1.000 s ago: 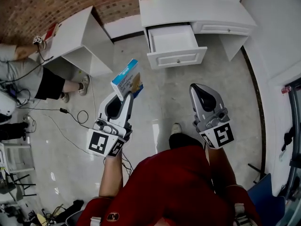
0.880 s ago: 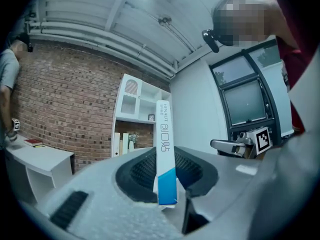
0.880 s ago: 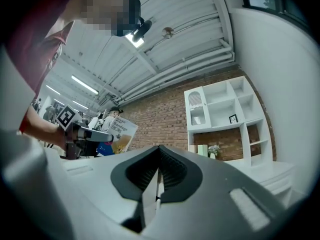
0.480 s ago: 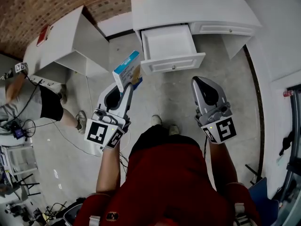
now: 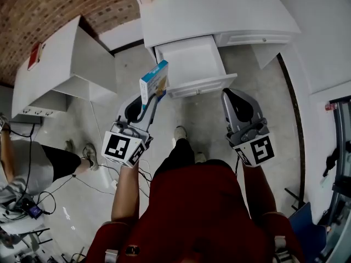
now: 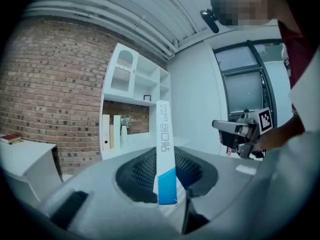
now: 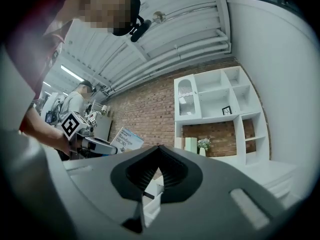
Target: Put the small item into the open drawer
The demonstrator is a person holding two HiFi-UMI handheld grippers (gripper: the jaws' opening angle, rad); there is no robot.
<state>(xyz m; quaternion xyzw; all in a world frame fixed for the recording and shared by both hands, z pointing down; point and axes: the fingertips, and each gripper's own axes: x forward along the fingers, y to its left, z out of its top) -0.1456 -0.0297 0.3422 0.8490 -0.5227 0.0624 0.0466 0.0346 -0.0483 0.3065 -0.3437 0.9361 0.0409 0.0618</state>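
Observation:
A small blue-and-white box (image 5: 154, 84) stands upright between the jaws of my left gripper (image 5: 145, 104), which is shut on its lower end. In the left gripper view the box (image 6: 164, 154) shows edge-on, rising from the jaws. The box hangs just left of the front corner of the open white drawer (image 5: 189, 64), which looks empty. My right gripper (image 5: 234, 96) is shut with nothing in it, just below the drawer's front right corner. In the right gripper view the jaws meet, and the box (image 7: 126, 138) shows at the left.
The drawer belongs to a white desk (image 5: 208, 15) against a brick wall. A white side table (image 5: 55, 70) stands at the left. A seated person (image 5: 33, 166) and floor cables (image 5: 33, 201) are at the far left. White shelves (image 6: 132, 114) rise behind the desk.
Both grippers and the camera have come closer to the desk. The held box now stands beside the drawer's front corner. Neither gripper's jaws have changed.

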